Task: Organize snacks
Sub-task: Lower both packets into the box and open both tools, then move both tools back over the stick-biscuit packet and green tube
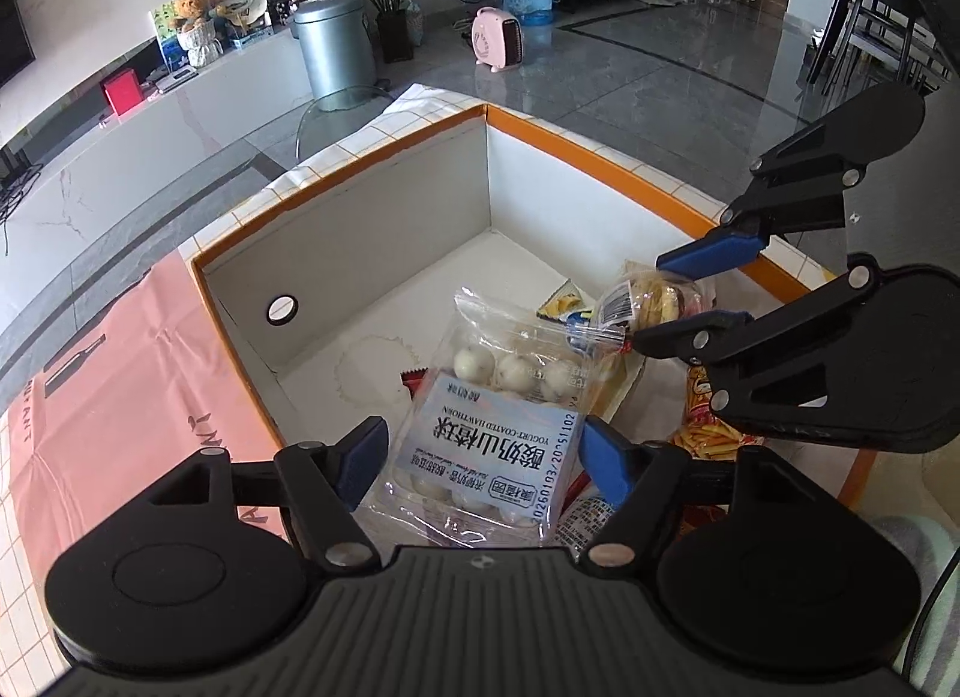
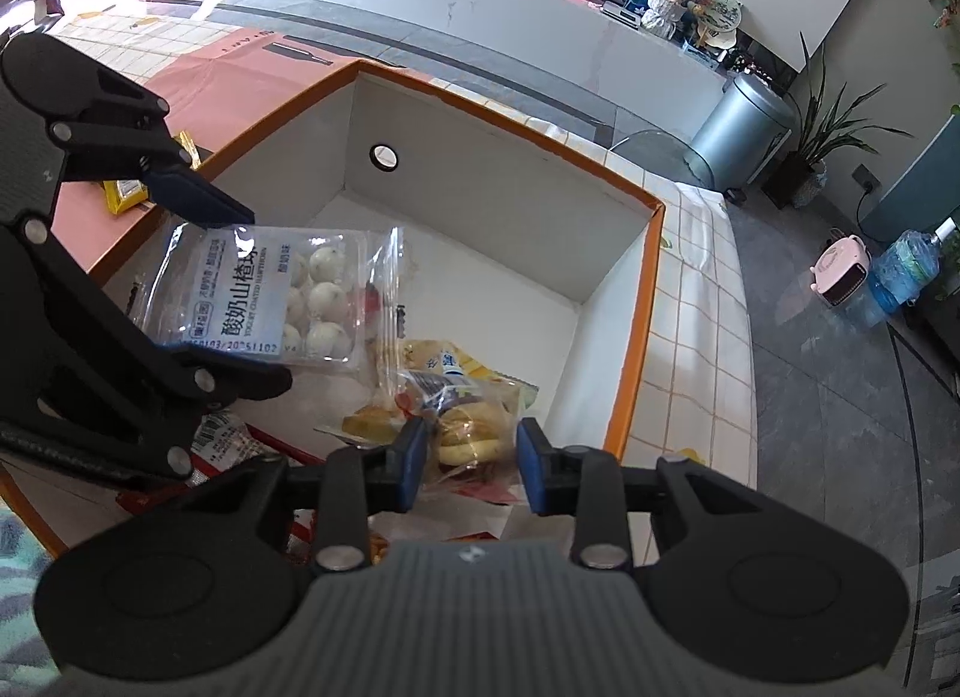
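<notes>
- Between the blue pads of the left gripper (image 1: 483, 448), spread wide: hawthorn-ball pack (image 1: 498, 427), apparently let go, lying slanted on the snack pile inside the box (image 1: 600, 152).
- Clenched on a clear pastry bag (image 2: 474, 418): right gripper (image 2: 471, 457), low over the box's near side.
- Best to lower that bag onto bare floor beside the pack, ease the pads apart only once it rests, then lift straight up clear of the loose film.
- Crinkly, slippery film on both; firm blister tray of round white balls under a pale blue label; soft, lumpy pastries, so only light pressure.
- Stiff card box: white walls, orange rim, one round hole, faint ring stain on the floor.
- Outside it: tiled tabletop (image 2: 702, 301), smooth pink sheet (image 1: 120, 385).
</notes>
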The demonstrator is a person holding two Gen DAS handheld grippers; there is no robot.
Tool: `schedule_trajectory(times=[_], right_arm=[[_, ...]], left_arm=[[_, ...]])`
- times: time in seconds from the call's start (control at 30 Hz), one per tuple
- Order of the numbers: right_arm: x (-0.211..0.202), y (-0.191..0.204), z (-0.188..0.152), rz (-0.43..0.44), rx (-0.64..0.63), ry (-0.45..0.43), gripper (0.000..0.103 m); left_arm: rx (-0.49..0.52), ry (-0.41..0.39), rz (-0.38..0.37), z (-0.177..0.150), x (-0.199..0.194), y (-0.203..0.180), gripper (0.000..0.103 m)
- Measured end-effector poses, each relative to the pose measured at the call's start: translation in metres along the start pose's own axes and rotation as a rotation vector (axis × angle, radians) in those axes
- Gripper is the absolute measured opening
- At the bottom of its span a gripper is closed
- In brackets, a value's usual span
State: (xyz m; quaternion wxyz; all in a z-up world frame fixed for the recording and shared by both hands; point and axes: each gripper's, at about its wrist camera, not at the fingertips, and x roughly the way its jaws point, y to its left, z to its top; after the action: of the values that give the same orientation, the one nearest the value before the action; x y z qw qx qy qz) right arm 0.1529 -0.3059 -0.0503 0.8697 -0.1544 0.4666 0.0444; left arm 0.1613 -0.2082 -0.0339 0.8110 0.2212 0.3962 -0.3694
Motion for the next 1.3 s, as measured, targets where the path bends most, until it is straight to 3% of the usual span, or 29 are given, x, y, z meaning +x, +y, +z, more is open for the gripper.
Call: schedule_trajectory(times=[0.2, 0.47, 0.83, 0.97, 1.23, 1.3], right_arm=[[-0.012, -0.002, 0.006, 0.054, 0.045, -0.003, 0.029], [-0.02, 0.005, 0.007, 0.169, 0.144, 0.032, 0.03], [0.034, 0.003, 0.039, 0.138, 0.227, 0.051, 0.03], [0.053, 0.003, 0.052, 0.117, 0.228, 0.047, 0.03], [0.068, 0.009, 0.06, 0.11, 0.218, 0.089, 0.034], [0.066, 0.009, 0.06, 0.098, 0.22, 0.089, 0.041]], left_arm=[[0.02, -0.057, 0.031, 0.004, -0.02, 0.003, 0.085], [-0.153, -0.054, 0.091, -0.005, -0.047, 0.028, 0.086], [-0.321, -0.063, 0.175, -0.029, -0.064, 0.071, 0.086], [-0.341, -0.04, 0.208, -0.034, -0.057, 0.084, 0.086], [-0.339, -0.027, 0.2, -0.046, -0.054, 0.089, 0.086], [-0.342, -0.028, 0.196, -0.048, -0.056, 0.088, 0.086]])
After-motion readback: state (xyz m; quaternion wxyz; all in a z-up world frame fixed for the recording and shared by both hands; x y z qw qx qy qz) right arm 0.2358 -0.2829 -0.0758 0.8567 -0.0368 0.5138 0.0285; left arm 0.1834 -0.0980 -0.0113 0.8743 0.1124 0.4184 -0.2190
